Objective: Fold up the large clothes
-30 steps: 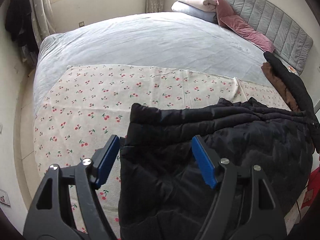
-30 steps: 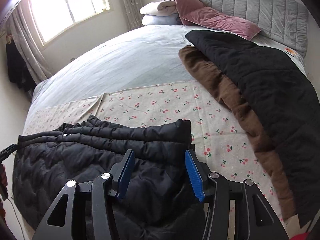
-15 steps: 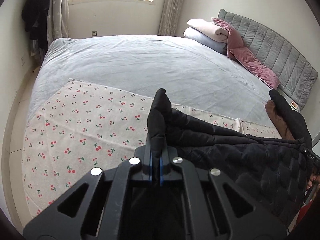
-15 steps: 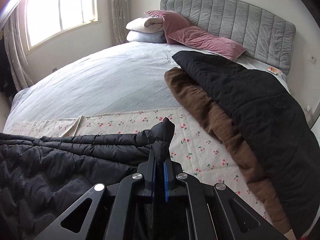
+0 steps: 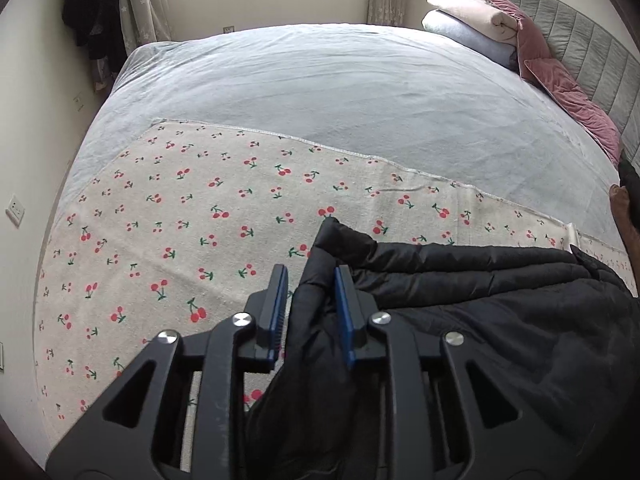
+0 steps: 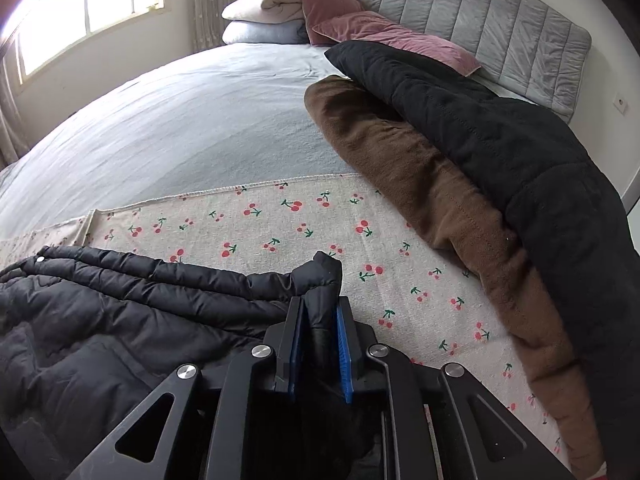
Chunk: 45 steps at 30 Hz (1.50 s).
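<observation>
A black puffer jacket (image 5: 480,320) lies folded over on the cherry-print cloth (image 5: 180,220) at the near side of the bed. In the left wrist view my left gripper (image 5: 310,276) has its jaws opening. The jacket's left corner stands between them, leaning on the right pad, with a gap to the left pad. In the right wrist view the jacket (image 6: 120,300) spreads to the left. My right gripper (image 6: 319,304) is opening too, and the right corner still fills the narrow space between both blue pads. Both corners rest low on the cherry cloth (image 6: 280,220).
A brown and black quilted coat (image 6: 460,168) lies along the right side of the bed. Pink cushions (image 6: 380,34) and folded blankets (image 5: 472,20) sit by the grey headboard (image 6: 500,28). The grey bedspread (image 5: 320,88) stretches beyond the cloth. Dark clothes (image 5: 94,20) hang by the curtain.
A second ago both grippers stood open over the jacket's edge, then shut on its corners. Now they have carried the corners forward and down, and both pairs of jaws have parted.
</observation>
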Tool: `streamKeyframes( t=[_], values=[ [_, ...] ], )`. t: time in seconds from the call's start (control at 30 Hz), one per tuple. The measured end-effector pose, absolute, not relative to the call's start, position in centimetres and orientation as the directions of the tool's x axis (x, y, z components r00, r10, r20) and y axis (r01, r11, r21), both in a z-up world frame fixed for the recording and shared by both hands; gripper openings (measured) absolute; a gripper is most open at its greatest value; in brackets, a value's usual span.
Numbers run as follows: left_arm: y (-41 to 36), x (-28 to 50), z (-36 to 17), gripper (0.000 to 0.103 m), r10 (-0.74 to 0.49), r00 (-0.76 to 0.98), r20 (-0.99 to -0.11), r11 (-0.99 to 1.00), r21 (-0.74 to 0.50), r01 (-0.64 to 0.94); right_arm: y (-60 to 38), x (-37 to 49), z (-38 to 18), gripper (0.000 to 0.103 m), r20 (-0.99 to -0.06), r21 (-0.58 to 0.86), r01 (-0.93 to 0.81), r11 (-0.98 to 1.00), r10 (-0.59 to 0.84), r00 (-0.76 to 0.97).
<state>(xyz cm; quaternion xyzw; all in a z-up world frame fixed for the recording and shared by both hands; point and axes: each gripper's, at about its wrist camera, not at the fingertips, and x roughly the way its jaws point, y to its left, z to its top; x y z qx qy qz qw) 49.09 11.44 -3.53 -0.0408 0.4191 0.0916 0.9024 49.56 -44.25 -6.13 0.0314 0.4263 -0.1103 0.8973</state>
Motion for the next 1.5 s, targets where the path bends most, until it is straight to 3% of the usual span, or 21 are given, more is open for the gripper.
streamKeyframes(
  t=[0.07, 0.13, 0.27, 0.4, 0.57, 0.87, 1.0, 1.23, 1.5],
  values=[
    [10.8, 47.9, -2.0, 0.052, 0.147, 0.657, -0.739, 0.982, 0.028, -0.188, -43.8, 48.5, -4.8, 0.031, -0.755, -0.038, 0.225, 0.974, -0.176, 0.632],
    [9.4, 46.3, -0.4, 0.067, 0.128, 0.684, -0.718, 0.988, 0.032, -0.150, -42.3, 47.2, -3.1, 0.055, -0.743, -0.026, 0.197, 0.980, -0.151, 0.652],
    [3.7, 43.3, 1.1, 0.083, -0.028, 0.680, -0.732, 1.000, -0.026, 0.013, -35.6, 44.9, -0.7, 0.065, -0.745, -0.016, 0.060, 0.998, -0.052, 0.665],
    [-2.5, 40.4, -0.4, 0.083, -0.146, 0.635, -0.758, 0.986, -0.056, 0.160, -27.4, 42.2, -1.6, 0.069, -0.770, 0.019, -0.128, 0.992, 0.096, 0.631],
    [-2.1, 37.2, -2.6, 0.083, -0.117, 0.670, -0.733, 0.984, 0.006, 0.179, -26.3, 38.7, -4.1, 0.069, -0.743, 0.024, -0.151, 0.988, 0.119, 0.659],
    [15.3, 34.2, -3.7, 0.089, 0.140, 0.645, -0.752, 0.990, 0.084, -0.117, -45.3, 32.2, -5.5, 0.074, -0.770, 0.026, 0.192, 0.981, -0.103, 0.629],
    [18.7, 31.2, -2.3, 0.089, 0.153, 0.617, -0.772, 0.966, -0.015, -0.258, -48.8, 28.8, -4.1, 0.074, -0.787, 0.060, 0.321, 0.945, -0.153, 0.597],
    [9.1, 24.1, 2.1, 0.090, 0.056, 0.663, -0.747, 0.993, -0.025, -0.112, -42.1, 22.8, 0.6, 0.075, -0.727, 0.118, 0.201, 0.973, -0.054, 0.685],
    [-0.5, 17.8, 1.3, 0.097, -0.055, 0.620, -0.783, 0.998, -0.071, 0.000, -33.1, 17.6, 0.7, 0.083, -0.720, 0.108, 0.080, 0.991, 0.022, 0.693]
  ],
)
